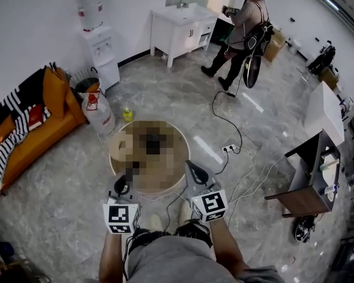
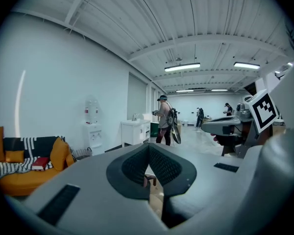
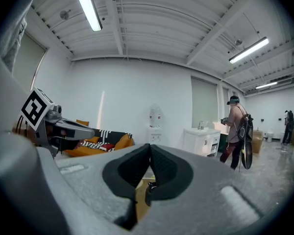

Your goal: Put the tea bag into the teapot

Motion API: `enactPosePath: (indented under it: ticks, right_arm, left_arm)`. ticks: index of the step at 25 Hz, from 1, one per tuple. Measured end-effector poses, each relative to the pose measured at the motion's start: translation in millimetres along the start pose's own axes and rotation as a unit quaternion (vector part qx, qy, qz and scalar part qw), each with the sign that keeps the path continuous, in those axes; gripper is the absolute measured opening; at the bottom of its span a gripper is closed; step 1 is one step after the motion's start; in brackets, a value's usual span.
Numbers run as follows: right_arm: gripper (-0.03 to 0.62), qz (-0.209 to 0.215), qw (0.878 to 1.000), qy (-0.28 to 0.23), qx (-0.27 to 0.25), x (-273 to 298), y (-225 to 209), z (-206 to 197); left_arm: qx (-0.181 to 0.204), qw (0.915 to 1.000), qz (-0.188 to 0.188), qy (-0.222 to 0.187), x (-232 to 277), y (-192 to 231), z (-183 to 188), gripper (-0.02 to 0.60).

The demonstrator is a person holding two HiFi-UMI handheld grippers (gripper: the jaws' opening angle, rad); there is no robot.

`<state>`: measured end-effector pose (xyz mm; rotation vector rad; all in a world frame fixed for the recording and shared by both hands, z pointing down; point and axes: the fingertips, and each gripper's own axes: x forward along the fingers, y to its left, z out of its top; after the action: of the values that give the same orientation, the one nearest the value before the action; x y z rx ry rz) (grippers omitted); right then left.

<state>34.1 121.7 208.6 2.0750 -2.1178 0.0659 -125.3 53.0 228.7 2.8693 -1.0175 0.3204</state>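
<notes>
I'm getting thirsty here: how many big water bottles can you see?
2. One water bottle sits atop the white dispenser by the wall; the other bottle stands on the floor beside the orange sofa. More may be hidden.

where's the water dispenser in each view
head view: water dispenser at upper left, against the wall.
left gripper view: water dispenser left of centre, against the white wall.
right gripper view: water dispenser near centre, against the far wall.
shared landmark: the white sink cabinet stands to its right in all three.
</notes>
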Motion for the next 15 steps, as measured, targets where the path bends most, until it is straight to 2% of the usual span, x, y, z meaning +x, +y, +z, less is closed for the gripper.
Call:
enactPosePath:
  ticks: [7, 15]
  right_arm:
    - [0.0, 0.071, 0.997, 0.023, -0.003, 49.0, -5.5, -24.6]
    - [0.0, 0.146, 0.987, 0.062, 0.009, 119.0, -32.5, -86.7]
  left_arm:
    - [-0.017, 0.9978, 0.053, 0.034, 23.5, 17.2, -24.3, 0.017]
    - [-0.043, 0.9905, 0.106, 0.077, 81.6, 24.1, -75.6, 0.017]
